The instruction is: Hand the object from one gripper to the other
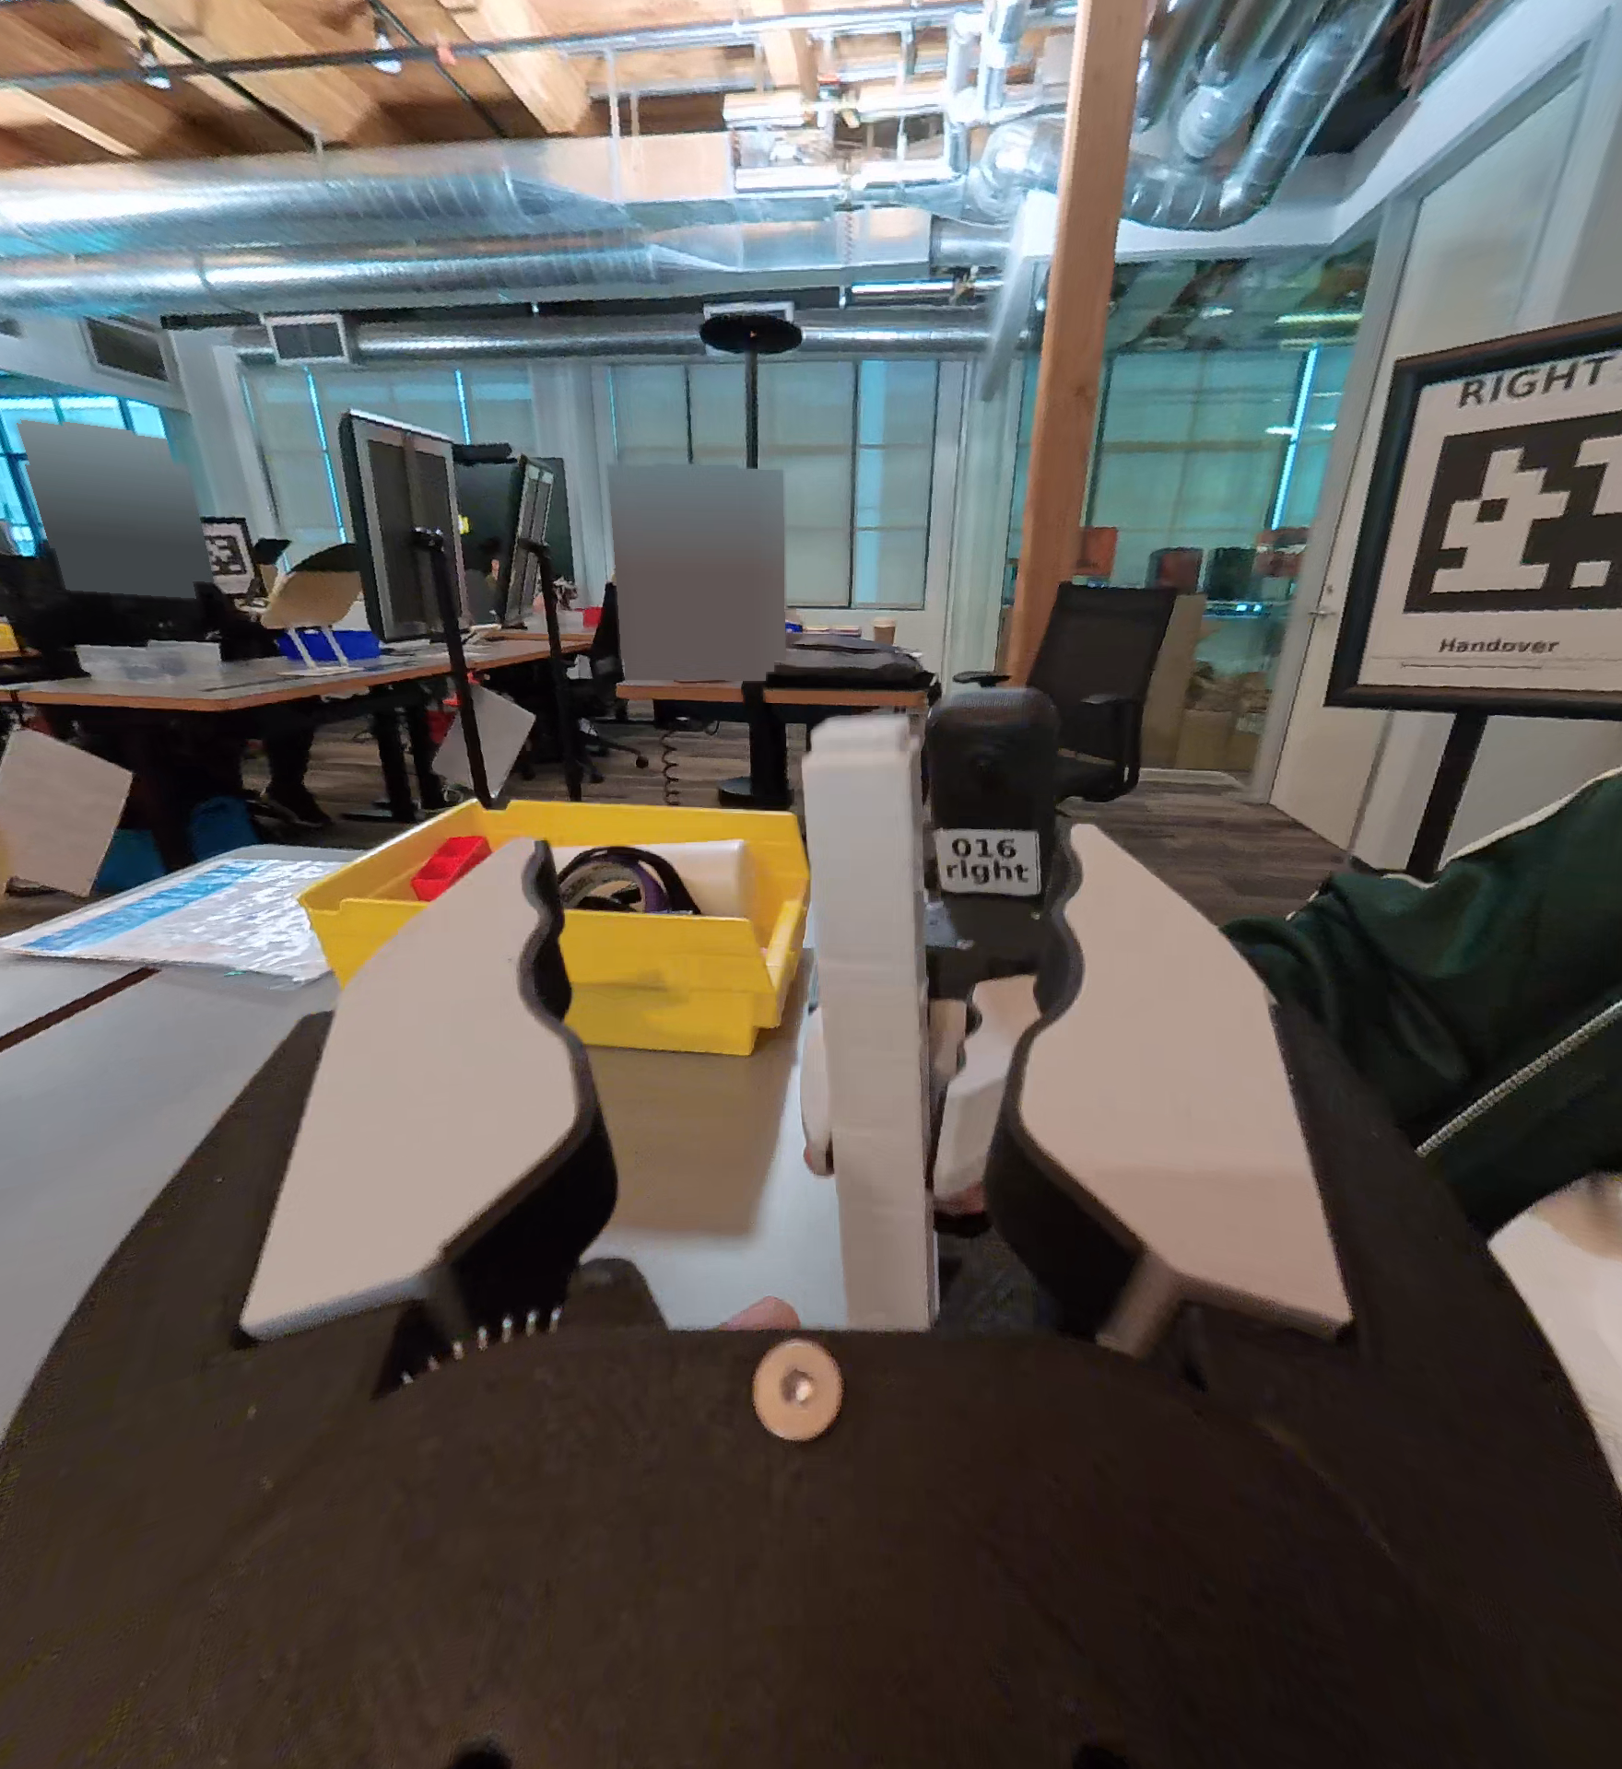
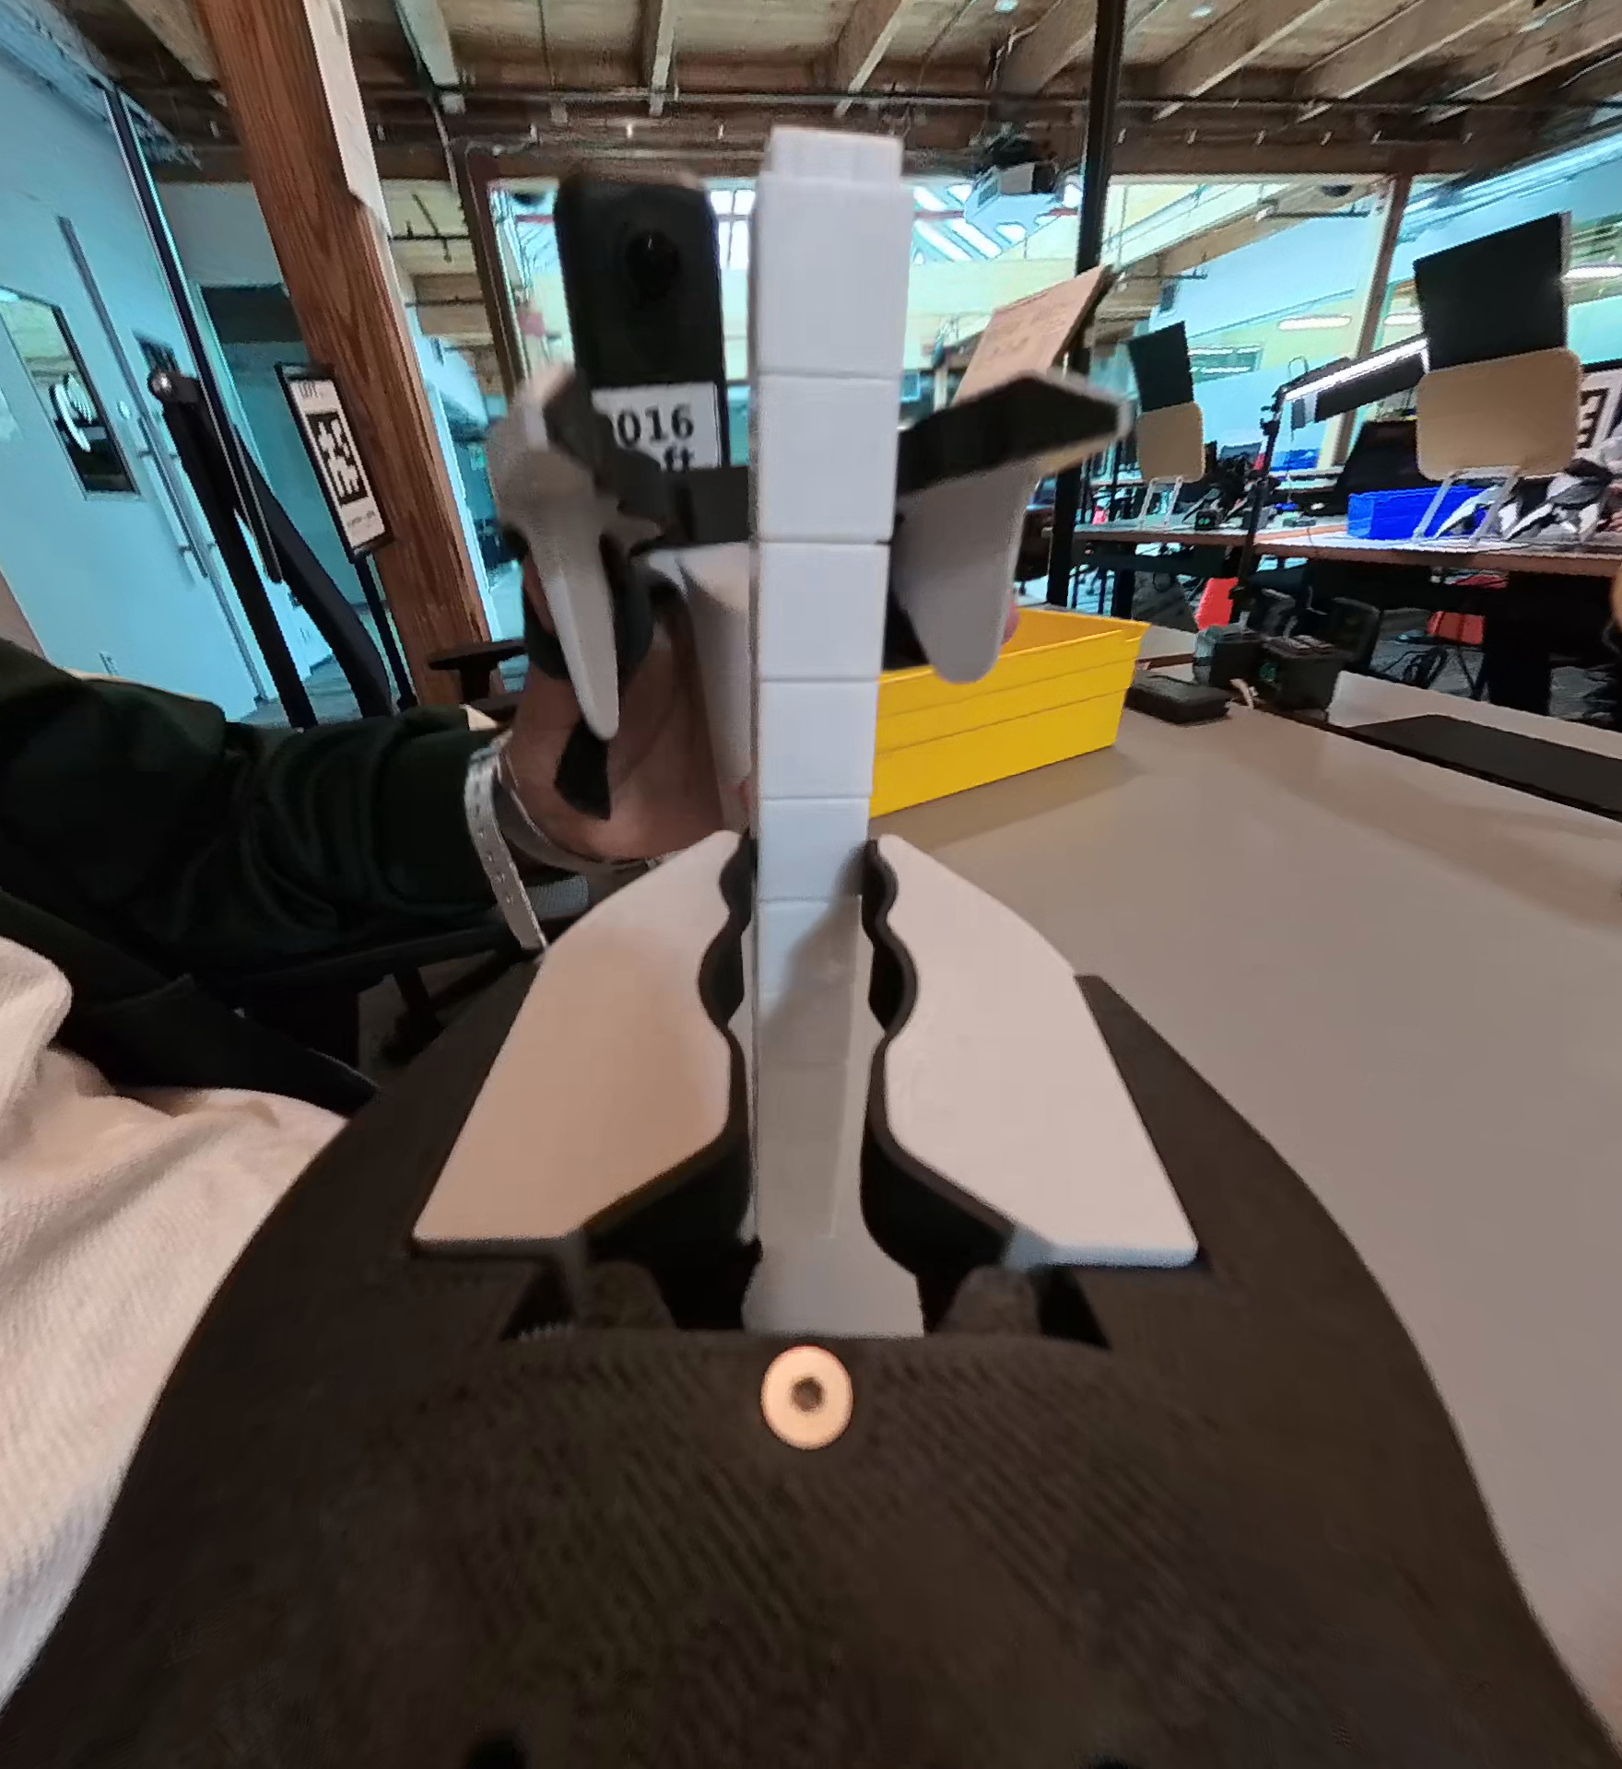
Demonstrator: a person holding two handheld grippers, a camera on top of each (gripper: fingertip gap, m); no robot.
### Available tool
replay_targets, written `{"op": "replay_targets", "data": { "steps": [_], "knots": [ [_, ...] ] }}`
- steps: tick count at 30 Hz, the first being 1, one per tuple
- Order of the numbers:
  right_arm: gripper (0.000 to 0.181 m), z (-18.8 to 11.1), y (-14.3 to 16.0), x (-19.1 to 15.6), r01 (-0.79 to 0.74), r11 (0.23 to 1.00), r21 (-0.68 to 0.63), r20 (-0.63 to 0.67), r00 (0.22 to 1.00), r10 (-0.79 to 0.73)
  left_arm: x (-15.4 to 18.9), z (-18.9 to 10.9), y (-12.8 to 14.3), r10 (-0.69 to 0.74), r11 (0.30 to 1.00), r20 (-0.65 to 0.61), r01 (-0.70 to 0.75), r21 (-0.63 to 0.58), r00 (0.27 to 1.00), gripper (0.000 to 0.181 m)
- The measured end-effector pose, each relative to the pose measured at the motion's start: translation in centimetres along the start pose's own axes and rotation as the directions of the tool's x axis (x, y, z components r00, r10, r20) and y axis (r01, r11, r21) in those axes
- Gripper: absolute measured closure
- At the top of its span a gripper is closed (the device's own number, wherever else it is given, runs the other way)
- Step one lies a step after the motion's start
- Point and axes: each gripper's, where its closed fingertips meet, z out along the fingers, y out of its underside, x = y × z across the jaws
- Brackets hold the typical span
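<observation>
Even, bright indoor light with daylight from the far windows (image 1: pixel 740 479); soft shadows lie on the grey table (image 2: pixel 1315 957). Wide-angle distortion bends edges, and the left gripper (image 2: pixel 769 622) shows motion blur.

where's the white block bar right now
The white block bar stands upright, clamped between the right gripper fingers; the open left gripper straddles it, yellow bin behind.

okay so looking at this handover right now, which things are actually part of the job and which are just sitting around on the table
Part of the job:
- tall white segmented plastic bar, upright
- right gripper, shut on its lower end
- left gripper, open around the bar

Just lying about:
- yellow plastic bin on the grey table
- small red tray inside the bin
- blue-and-white printed sheet
</observation>
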Motion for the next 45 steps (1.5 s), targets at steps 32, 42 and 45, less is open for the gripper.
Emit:
{"op": "replay_targets", "data": {
  "steps": [32, 42, 45],
  "knots": [
    [0.098, -0.7, 0.5, 3.6, 0.037, 0.998, 0.041, -0.147, 0.989, -0.031, -0.2, -0.5, 9.8, -0.108, 0.954, -0.123, 0.068, -0.292, 0.986, 0.161],
    [0.14, 0.9, 3.6, 1.7, -0.013, 0.996, -0.086, -0.025, 1.0, 0.011, -0.7, -1.3, 6.4, -0.118, 0.949, -0.086, 0.086, -0.304, 0.989, 0.16],
    [0.156, 1.1, 3.7, 1.2, -0.016, 0.996, -0.091, -0.011, 1.0, 0.015, -0.3, -1.1, 6.7, -0.122, 0.943, -0.098, 0.084, -0.321, 0.988, 0.16]
  ]
}}
